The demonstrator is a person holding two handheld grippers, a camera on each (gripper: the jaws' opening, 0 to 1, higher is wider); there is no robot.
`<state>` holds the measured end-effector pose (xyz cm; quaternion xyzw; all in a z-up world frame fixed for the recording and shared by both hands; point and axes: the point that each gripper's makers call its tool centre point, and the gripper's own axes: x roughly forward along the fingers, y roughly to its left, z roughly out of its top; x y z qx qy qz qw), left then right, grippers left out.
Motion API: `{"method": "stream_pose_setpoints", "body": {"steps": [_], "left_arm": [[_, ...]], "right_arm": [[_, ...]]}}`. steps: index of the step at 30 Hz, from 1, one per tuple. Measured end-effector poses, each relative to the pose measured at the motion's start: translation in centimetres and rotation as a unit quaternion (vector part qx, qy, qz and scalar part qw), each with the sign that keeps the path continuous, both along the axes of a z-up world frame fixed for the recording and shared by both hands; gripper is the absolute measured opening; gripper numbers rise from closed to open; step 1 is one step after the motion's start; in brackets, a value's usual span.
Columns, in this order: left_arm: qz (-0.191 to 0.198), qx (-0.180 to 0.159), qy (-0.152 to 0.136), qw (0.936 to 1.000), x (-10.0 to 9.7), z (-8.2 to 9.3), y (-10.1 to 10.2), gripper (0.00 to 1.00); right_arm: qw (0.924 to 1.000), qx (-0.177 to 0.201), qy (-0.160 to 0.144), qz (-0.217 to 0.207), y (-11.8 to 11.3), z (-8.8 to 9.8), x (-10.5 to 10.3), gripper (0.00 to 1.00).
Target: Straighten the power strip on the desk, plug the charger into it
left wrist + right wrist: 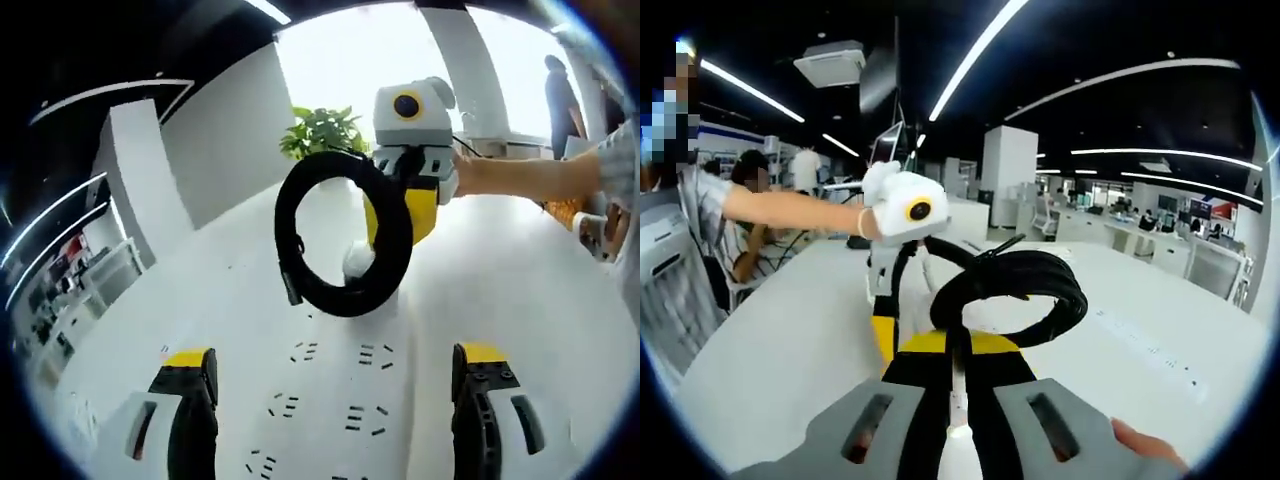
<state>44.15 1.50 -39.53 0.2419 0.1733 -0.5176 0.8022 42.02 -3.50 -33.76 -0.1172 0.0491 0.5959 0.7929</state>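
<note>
The right gripper (958,385) pinches the coiled black charger cable (345,235) above the white power strip (330,400) — the left gripper (335,400) is spread. No legible labels, seemingly.

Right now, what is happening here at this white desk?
A person works with two handheld tongs. The right tongs are shut on a coiled black cable, lifted above the white desk. The left tongs are open, over the white power strip on the desk. Nothing is plugged into the sockets seen.
</note>
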Motion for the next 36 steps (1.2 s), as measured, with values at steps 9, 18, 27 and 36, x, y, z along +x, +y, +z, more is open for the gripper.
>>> {"method": "stream_pose_setpoints", "body": {"steps": [9, 18, 27, 36], "left_arm": [[0.005, 0.094, 0.045, 0.9945, 1.0, -1.5, 3.1, 0.97], [-0.006, 0.173, 0.114, 0.9783, 0.4, -2.1, 3.8, 0.99], [-0.012, 0.314, 0.110, 0.9428, 0.4, -2.6, 6.4, 0.83], [-0.013, 0.352, 0.135, 0.9261, -0.6, -3.1, 6.8, 0.78]], "right_arm": [[1.0000, 0.006, 0.002, 0.002, 0.0, -0.1, -0.4, 0.02], [0.9999, 0.004, 0.009, -0.002, 0.0, 0.1, -0.3, 0.02], [0.9999, 0.005, 0.016, 0.000, 0.0, 0.0, -0.7, 0.02], [0.9999, -0.008, 0.012, -0.001, 0.1, -0.1, -0.8, 0.02]]}}
